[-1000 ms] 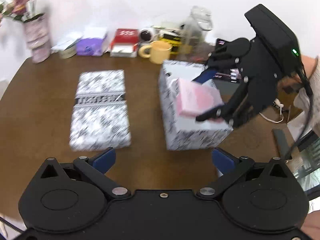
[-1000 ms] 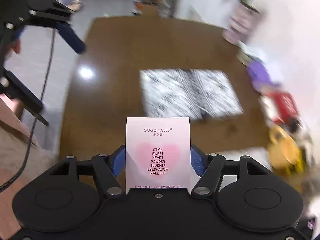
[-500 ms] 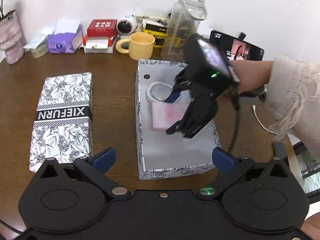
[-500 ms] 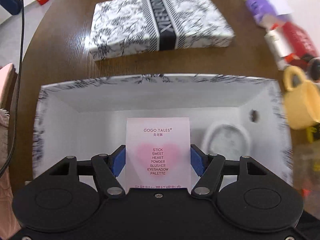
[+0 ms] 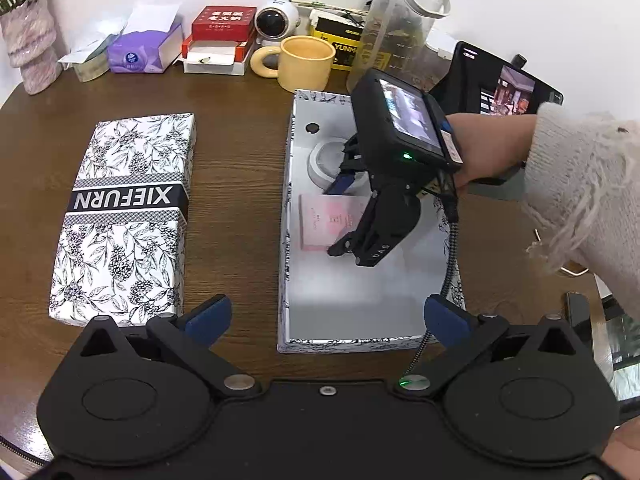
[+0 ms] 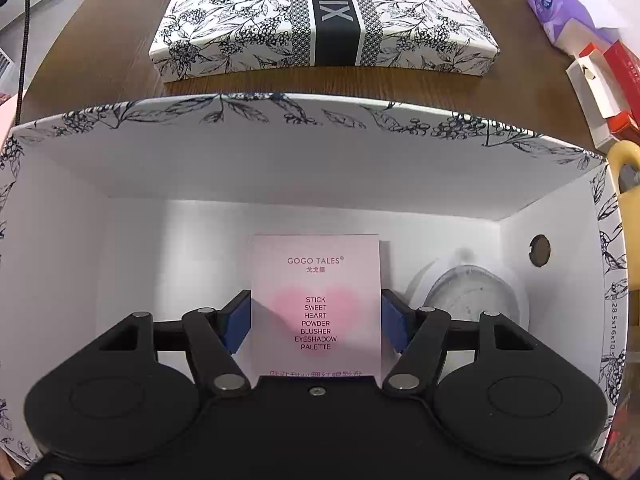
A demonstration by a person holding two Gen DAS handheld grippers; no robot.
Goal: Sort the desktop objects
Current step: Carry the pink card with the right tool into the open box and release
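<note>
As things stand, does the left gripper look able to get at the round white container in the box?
Probably not directly: the right gripper, shut on the pink palette box, hangs inside the patterned box right before the round white container.

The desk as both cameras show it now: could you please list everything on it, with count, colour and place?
Open box: 1, white, floral; centre.
Lid: 1, black-white; left of box.
Palette pack: 1, pink; inside box.
Round case: 1, white; box corner.
Mug: 1, yellow; behind box.
Bottle: 1, clear; beside mug.
Tissues: 1, purple; back left.
Red box: 1; back.
Left gripper: black, open.
Right gripper: black, around pack.
Hand: 1, right.
</note>
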